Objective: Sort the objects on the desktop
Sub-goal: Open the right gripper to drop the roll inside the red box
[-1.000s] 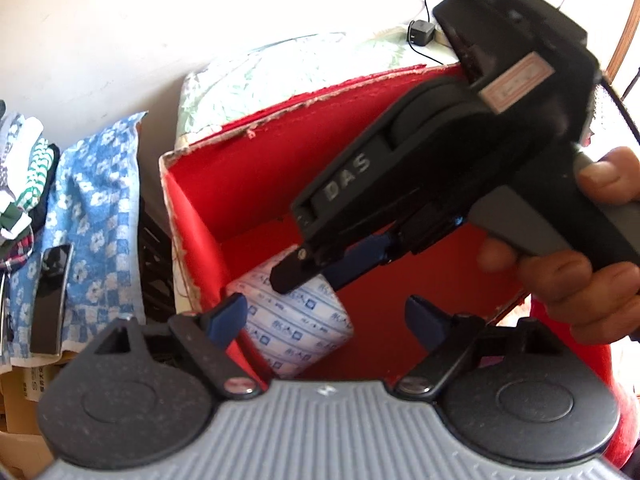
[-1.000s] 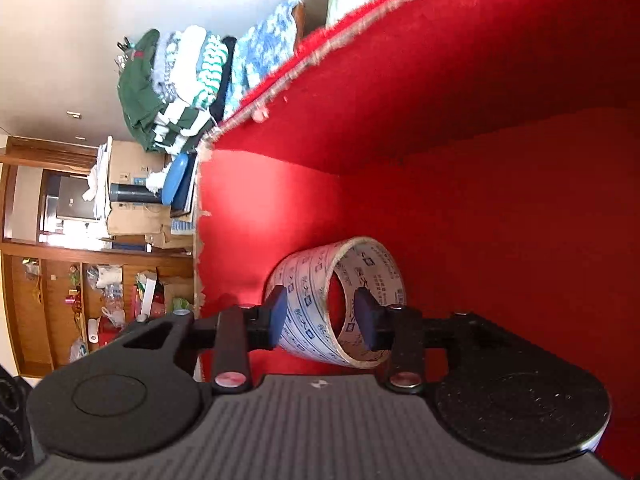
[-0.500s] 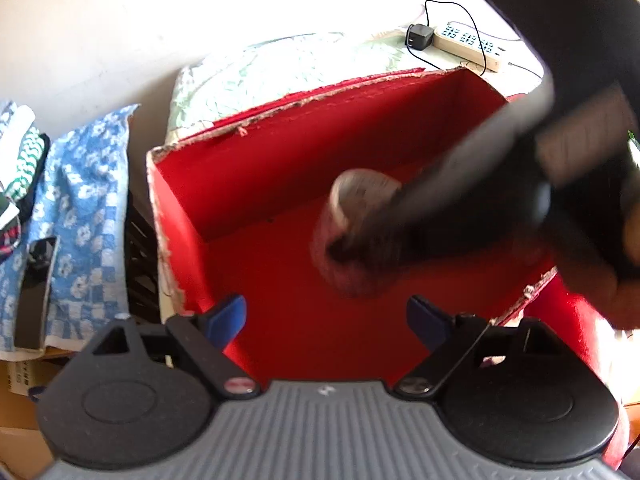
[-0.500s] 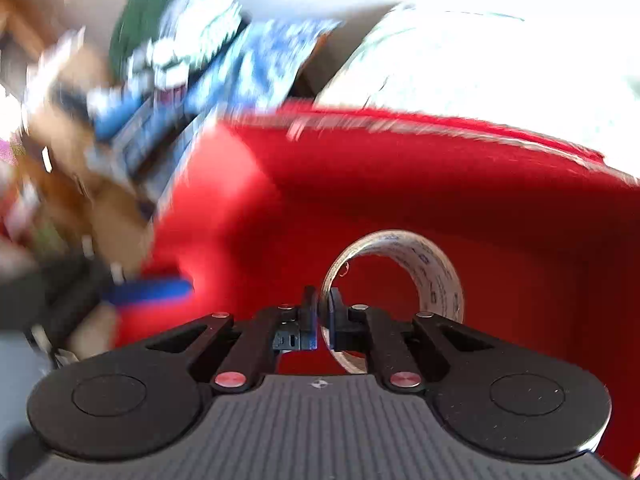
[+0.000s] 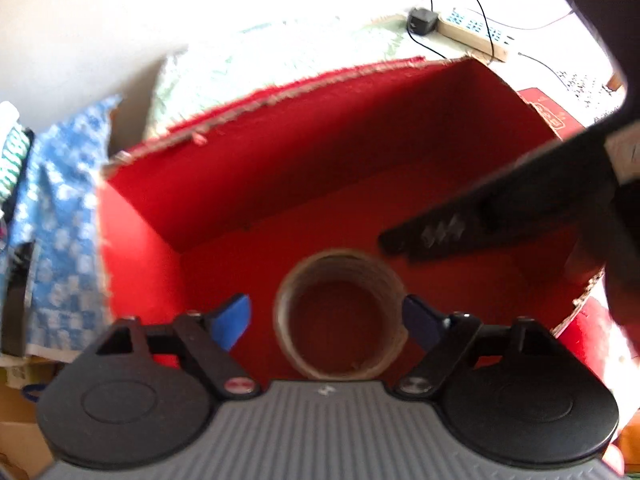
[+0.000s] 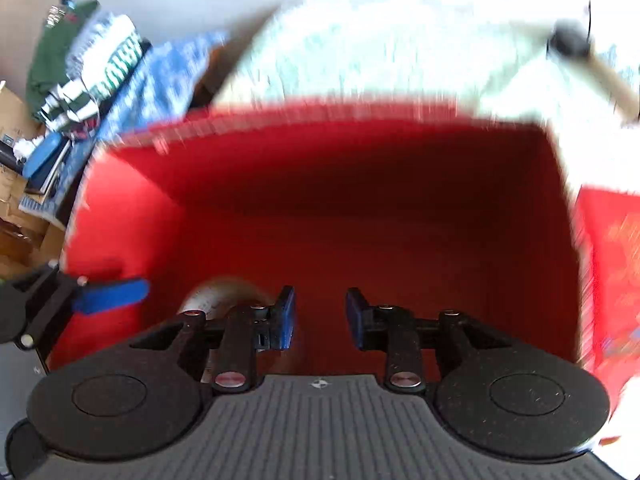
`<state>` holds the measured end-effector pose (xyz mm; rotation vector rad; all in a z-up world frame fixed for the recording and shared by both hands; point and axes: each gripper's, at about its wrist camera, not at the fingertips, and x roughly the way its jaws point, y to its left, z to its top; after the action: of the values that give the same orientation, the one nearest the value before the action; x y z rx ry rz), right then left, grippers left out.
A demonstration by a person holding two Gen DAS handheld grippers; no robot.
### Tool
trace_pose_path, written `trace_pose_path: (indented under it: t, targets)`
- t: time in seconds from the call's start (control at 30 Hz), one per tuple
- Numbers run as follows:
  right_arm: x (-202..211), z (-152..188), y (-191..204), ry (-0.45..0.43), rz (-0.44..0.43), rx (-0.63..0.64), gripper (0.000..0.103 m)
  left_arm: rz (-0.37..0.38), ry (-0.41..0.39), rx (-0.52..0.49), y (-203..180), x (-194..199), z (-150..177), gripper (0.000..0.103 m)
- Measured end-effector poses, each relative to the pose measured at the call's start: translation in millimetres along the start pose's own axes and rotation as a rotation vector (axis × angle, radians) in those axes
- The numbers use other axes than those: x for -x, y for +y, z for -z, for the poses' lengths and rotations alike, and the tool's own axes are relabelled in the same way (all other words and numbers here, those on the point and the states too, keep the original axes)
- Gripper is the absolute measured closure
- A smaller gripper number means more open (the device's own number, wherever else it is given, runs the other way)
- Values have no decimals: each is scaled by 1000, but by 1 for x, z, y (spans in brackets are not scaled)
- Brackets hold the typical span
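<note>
A roll of tape (image 5: 340,312) lies flat, core upward, on the floor of a red-lined box (image 5: 280,152), alone there. The left gripper (image 5: 326,318) hangs over it, fingers spread and closing, the roll between them but untouched. The right gripper (image 6: 320,316), jaws parting on nothing, stands beside the roll. The print on the tape is too blurred to read.
</note>
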<state>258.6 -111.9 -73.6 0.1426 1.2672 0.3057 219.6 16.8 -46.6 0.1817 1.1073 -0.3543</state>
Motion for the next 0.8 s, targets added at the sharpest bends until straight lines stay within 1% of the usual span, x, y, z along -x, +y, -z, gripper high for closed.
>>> trace_pose_path:
  t: [0.03,0.13,0.2,0.23,0.3,0.43,0.53,0.6,0.63,0.67,0.7,0.73,0.8]
  targets:
    - [-5,1,-1,19,-25,-21,72,-4,7,3,0,-4,-1,20]
    - [-17,0,1,64,-112,-79,74,-63,18,-3,-1,-16,1,21]
    - [-24,-2,9,73,-158,-92,75,-46,16,-2,-2,-23,0,21]
    - [-23,-4,12,59,-161,-85,75,-36,21,0,-1,-26,0,25]
    - [-21,-6,16,29,-162,-70,75,-40,35,10,1,-28,-1,25]
    - [0,-2,18,-49,-78,-24,75,-51,19,17,0,-23,0,23]
    - [18,2,10,-97,-45,-22,75,-50,-5,30,-1,-15,-1,24]
    - [37,10,2,-148,-39,-33,74,-70,-64,21,-3,0,-4,25]
    - [49,15,-2,-177,-38,-35,74,-82,-105,13,-5,10,-5,21]
    - [62,22,-4,-213,-31,-31,71,-93,-158,-2,-8,20,-4,13]
    - [75,30,-7,-249,-24,-25,68,-100,-214,-17,-11,33,-3,10]
    - [88,38,-10,-284,-17,-19,67,-97,-263,-31,-15,44,0,4]
    - [113,57,-15,-345,8,-12,62,-60,-320,-54,-23,57,6,3]
